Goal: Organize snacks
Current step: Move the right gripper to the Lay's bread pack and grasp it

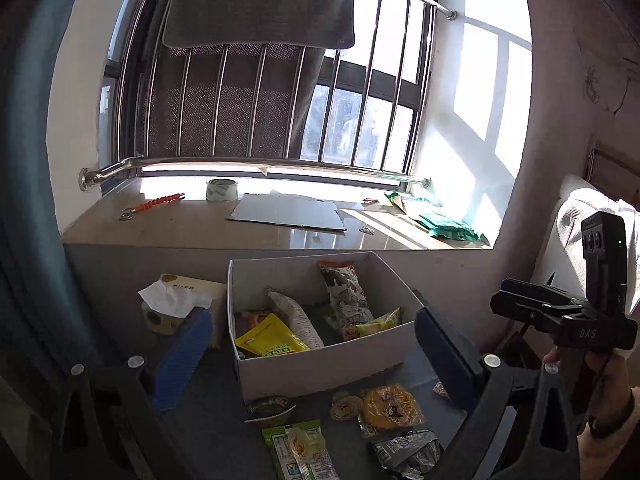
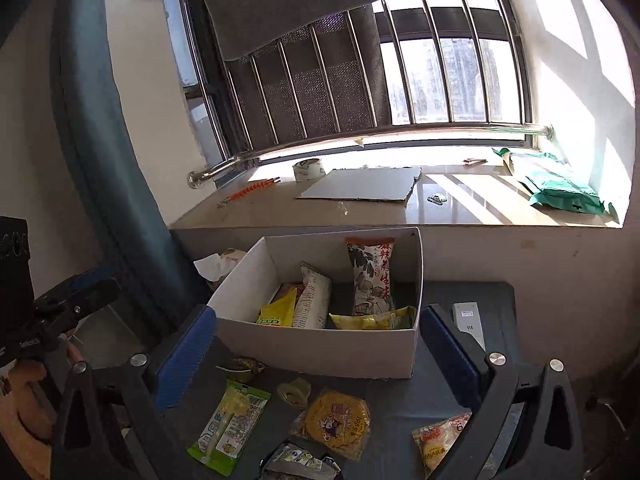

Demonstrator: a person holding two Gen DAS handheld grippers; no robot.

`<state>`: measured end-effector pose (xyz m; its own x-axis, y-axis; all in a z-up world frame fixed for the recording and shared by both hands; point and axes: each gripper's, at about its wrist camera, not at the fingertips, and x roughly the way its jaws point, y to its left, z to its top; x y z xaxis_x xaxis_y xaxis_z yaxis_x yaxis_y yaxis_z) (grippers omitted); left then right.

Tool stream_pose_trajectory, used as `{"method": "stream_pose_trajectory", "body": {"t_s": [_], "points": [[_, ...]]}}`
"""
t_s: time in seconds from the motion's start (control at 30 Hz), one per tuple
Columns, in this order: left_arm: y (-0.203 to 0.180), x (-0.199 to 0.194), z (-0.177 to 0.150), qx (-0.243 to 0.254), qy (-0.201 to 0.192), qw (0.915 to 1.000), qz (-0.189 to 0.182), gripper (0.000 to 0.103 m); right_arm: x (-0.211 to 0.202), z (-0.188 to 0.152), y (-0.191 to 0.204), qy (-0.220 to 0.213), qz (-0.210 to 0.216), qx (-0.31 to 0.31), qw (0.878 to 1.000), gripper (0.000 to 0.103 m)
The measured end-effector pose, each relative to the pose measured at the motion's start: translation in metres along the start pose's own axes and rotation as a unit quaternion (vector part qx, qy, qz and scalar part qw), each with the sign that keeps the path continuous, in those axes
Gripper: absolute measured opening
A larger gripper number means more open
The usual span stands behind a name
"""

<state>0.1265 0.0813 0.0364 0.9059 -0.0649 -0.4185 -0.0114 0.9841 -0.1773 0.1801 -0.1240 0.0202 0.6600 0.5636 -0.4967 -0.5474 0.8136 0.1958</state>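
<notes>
1. Snacks are lying partly inside the white box (image 2: 320,350) and partly loose on the bench (image 2: 400,408), among them a round yellow pack (image 2: 336,424).
2. We are holding the left claw (image 1: 312,344) and right claw (image 2: 320,356) released, both empty.

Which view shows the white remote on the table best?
The right wrist view: the white remote lies in plain sight on the table right of the white box. In the left wrist view it cannot be made out.
</notes>
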Motion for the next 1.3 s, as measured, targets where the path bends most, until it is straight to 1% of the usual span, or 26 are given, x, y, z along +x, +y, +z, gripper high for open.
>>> {"method": "stream_pose_trajectory", "body": {"t_s": [0.07, 0.13, 0.23, 0.3, 0.37, 0.43, 0.47, 0.5, 0.57, 0.6, 0.67, 0.73, 0.83, 0.9, 0.93, 1.0, 1.07, 1.17, 1.3], "points": [[-0.005, -0.018, -0.017, 0.000, -0.015, 0.9998, -0.011, 0.103, -0.027, -0.024, 0.002, -0.023, -0.001, -0.001, 1.000, 0.103], [-0.011, -0.029, -0.035, 0.003, -0.018, 0.9998, -0.004, 0.103, -0.050, -0.051, 0.003, -0.031, -0.004, 0.000, 1.000, 0.103], [-0.020, -0.039, -0.063, 0.005, -0.010, 0.9999, -0.004, 0.103, -0.072, -0.087, 0.001, -0.035, -0.037, 0.008, 0.999, 0.103], [-0.026, -0.043, -0.082, 0.006, 0.002, 1.0000, -0.002, 0.103, -0.082, -0.111, -0.001, -0.034, -0.055, 0.012, 0.998, 0.103], [-0.030, -0.049, -0.099, 0.003, 0.004, 1.0000, -0.001, 0.103, -0.086, -0.135, -0.003, -0.024, -0.084, 0.012, 0.996, 0.103], [-0.033, -0.054, -0.113, 0.003, 0.008, 0.9999, -0.008, 0.103, -0.087, -0.155, -0.007, -0.011, -0.085, 0.018, 0.996, 0.103], [-0.034, -0.055, -0.119, 0.000, 0.011, 0.9999, -0.009, 0.103, -0.086, -0.164, -0.011, 0.002, -0.080, 0.023, 0.997, 0.103], [-0.034, -0.055, -0.124, 0.000, 0.020, 0.9998, -0.010, 0.103, -0.084, -0.170, -0.014, 0.011, -0.078, 0.028, 0.996, 0.103], [-0.034, -0.056, -0.130, 0.003, 0.027, 0.9996, -0.010, 0.103, -0.078, -0.181, -0.021, 0.030, -0.087, 0.029, 0.995, 0.103], [-0.033, -0.056, -0.132, 0.002, 0.030, 0.9995, -0.007, 0.103, -0.074, -0.184, -0.025, 0.041, -0.096, 0.030, 0.994, 0.103], [-0.032, -0.056, -0.134, 0.002, 0.036, 0.9993, -0.005, 0.103, -0.070, -0.191, -0.031, 0.047, -0.112, 0.029, 0.992, 0.103], [-0.031, -0.057, -0.134, -0.004, 0.035, 0.9994, -0.005, 0.103, -0.062, -0.192, -0.039, 0.059, -0.116, 0.031, 0.991, 0.103], [-0.029, -0.055, -0.133, -0.007, 0.037, 0.9992, -0.009, 0.103, -0.048, -0.187, -0.049, 0.061, -0.117, 0.026, 0.991, 0.103], [-0.030, -0.054, -0.134, -0.003, 0.039, 0.9992, -0.003, 0.103, -0.034, -0.180, -0.056, 0.072, -0.121, 0.012, 0.990, 0.103], [-0.029, -0.054, -0.135, -0.003, 0.039, 0.9992, 0.003, 0.103, -0.025, -0.176, -0.059, 0.086, -0.128, 0.000, 0.988, 0.103], [-0.029, -0.054, -0.136, 0.000, 0.041, 0.9991, -0.001, 0.103, -0.008, -0.168, -0.065, 0.098, -0.131, -0.030, 0.986, 0.103], [-0.029, -0.054, -0.137, 0.001, 0.042, 0.9991, 0.001, 0.103, 0.010, -0.160, -0.074, 0.116, -0.138, -0.046, 0.983, 0.103], [-0.026, -0.054, -0.138, 0.001, 0.045, 0.9990, 0.004, 0.103, 0.042, -0.150, -0.095, 0.153, -0.138, -0.043, 0.978, 0.103], [-0.020, -0.051, -0.141, -0.009, 0.053, 0.9985, 0.003, 0.103, 0.077, -0.144, -0.125, 0.182, -0.143, -0.015, 0.973, 0.103]]}}
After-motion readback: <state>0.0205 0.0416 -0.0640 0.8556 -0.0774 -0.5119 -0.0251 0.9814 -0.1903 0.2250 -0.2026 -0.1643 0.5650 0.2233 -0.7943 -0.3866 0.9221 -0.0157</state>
